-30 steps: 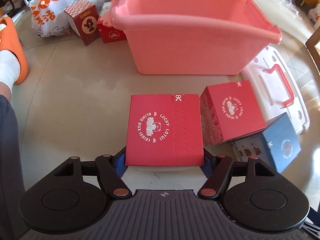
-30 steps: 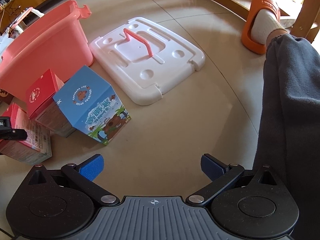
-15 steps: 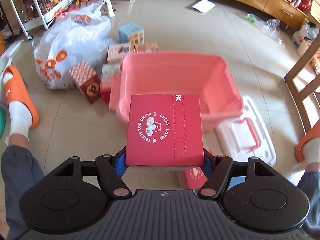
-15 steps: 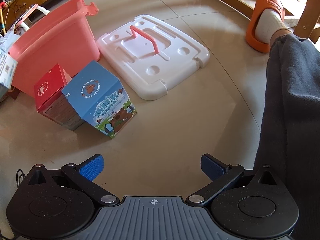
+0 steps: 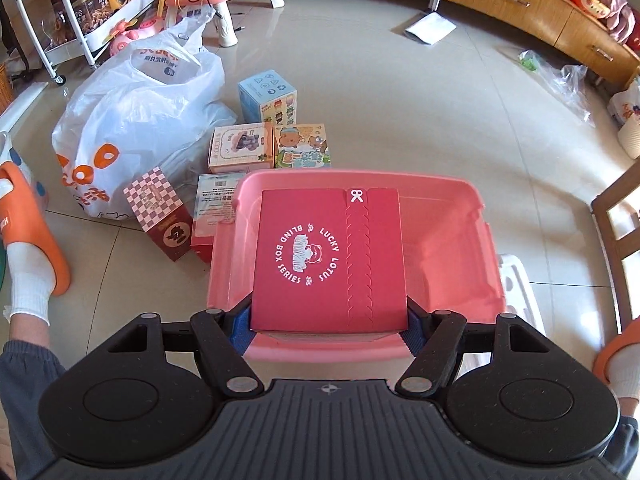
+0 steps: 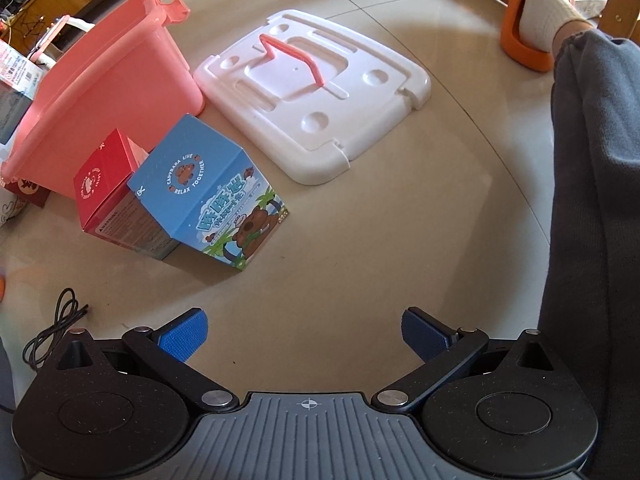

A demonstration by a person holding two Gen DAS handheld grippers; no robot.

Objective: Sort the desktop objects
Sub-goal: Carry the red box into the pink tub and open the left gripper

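Observation:
My left gripper (image 5: 326, 326) is shut on a red "Lucky Lotus" blind box (image 5: 328, 258) and holds it over the open pink bin (image 5: 460, 240). In the right wrist view, my right gripper (image 6: 306, 332) is open and empty above the floor. A blue capybara box (image 6: 212, 192) and a second red box (image 6: 106, 184) stand on the floor beside the pink bin (image 6: 104, 92), ahead and left of the right gripper.
The bin's white lid (image 6: 316, 88) lies on the floor to the right of the bin. Several boxes (image 5: 268, 144) and a white plastic bag (image 5: 132, 120) lie beyond the bin. My feet in orange slippers (image 5: 28, 232) are at both sides. A black cable (image 6: 56, 328) lies at the left.
My left gripper has lifted the red box off the floor and carried it forward over the pink bin. My right gripper has stayed open and drifted slightly.

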